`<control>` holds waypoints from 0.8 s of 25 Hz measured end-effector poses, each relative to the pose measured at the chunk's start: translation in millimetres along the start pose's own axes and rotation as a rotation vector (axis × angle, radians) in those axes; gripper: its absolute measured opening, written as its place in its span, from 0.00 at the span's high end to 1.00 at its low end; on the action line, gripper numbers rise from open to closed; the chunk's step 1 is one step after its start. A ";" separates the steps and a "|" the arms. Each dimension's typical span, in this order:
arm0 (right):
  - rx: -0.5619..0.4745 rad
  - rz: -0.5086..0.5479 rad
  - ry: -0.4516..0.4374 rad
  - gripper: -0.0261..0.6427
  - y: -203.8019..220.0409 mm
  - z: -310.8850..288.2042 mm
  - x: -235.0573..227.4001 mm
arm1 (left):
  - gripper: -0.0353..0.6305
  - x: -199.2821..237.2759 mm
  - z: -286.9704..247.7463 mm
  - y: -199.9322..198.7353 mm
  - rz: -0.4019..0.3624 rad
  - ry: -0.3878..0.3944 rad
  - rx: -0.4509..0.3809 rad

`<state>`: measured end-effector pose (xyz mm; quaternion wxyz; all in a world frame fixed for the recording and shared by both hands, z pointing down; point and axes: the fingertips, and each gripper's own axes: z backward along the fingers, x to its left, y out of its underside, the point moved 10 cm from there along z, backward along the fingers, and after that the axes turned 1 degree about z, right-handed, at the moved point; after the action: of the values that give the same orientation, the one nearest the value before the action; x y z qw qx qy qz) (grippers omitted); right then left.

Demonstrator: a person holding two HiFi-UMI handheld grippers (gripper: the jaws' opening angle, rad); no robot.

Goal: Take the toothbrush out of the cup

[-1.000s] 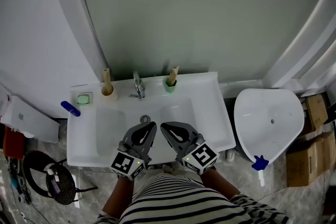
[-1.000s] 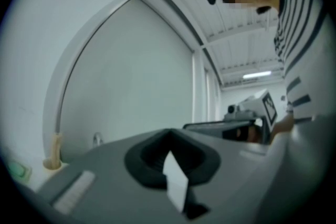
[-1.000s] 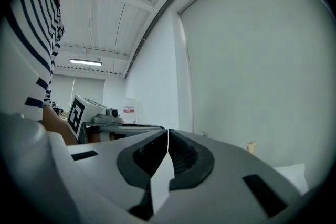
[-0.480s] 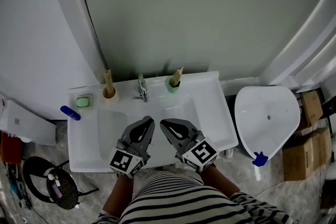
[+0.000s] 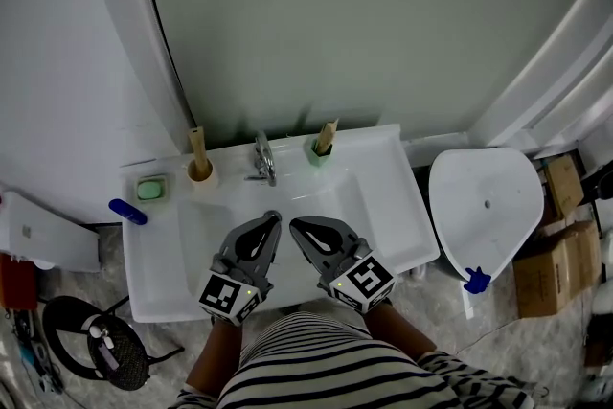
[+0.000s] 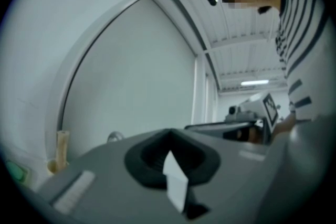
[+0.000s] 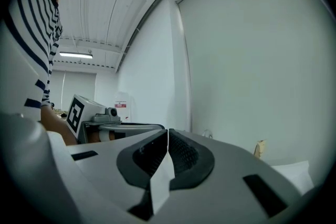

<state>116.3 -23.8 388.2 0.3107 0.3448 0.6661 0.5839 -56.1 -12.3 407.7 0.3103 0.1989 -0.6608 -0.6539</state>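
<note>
Two cups stand at the back of the white sink [image 5: 388, 206], each with a wooden toothbrush upright in it. A tan cup [image 5: 199, 170] with its toothbrush [image 5: 196, 145] is left of the faucet. A green cup [image 5: 317, 154] with its toothbrush [image 5: 328, 136] is right of it. My left gripper [image 5: 273, 218] and right gripper [image 5: 295, 225] hover side by side over the basin's front half, both shut and empty, well short of the cups. The left gripper view shows the left gripper [image 6: 169, 134] and the tan cup's toothbrush [image 6: 62, 145]. The right gripper view shows the right gripper [image 7: 167, 131] and the other toothbrush [image 7: 259, 148].
A chrome faucet [image 5: 263, 158] stands between the cups. A green soap dish [image 5: 150, 189] and a blue object [image 5: 127, 212] lie on the sink's left rim. A white toilet [image 5: 484, 206] and cardboard boxes [image 5: 551, 254] are to the right. A wall rises behind the sink.
Both grippers have moved a little forward over the basin toward the faucet, now covering the drain. They stay shut and empty. The cups and toothbrushes have not moved.
</note>
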 end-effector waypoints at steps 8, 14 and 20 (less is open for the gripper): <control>0.001 0.006 0.019 0.95 -0.9 4.8 -6.2 | 0.94 -1.6 -9.6 0.3 -0.003 0.022 0.000; 0.013 0.025 0.015 0.95 3.8 17.7 -29.9 | 0.94 -8.9 -32.2 2.0 -0.010 0.009 -0.002; 0.008 0.022 0.008 0.95 0.7 39.8 -71.5 | 0.94 -25.7 -67.2 2.2 -0.011 -0.022 -0.001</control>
<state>189.6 -60.1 384.7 0.3001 0.3510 0.6657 0.5861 8.0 -44.8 402.8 0.2994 0.1952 -0.6629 -0.6579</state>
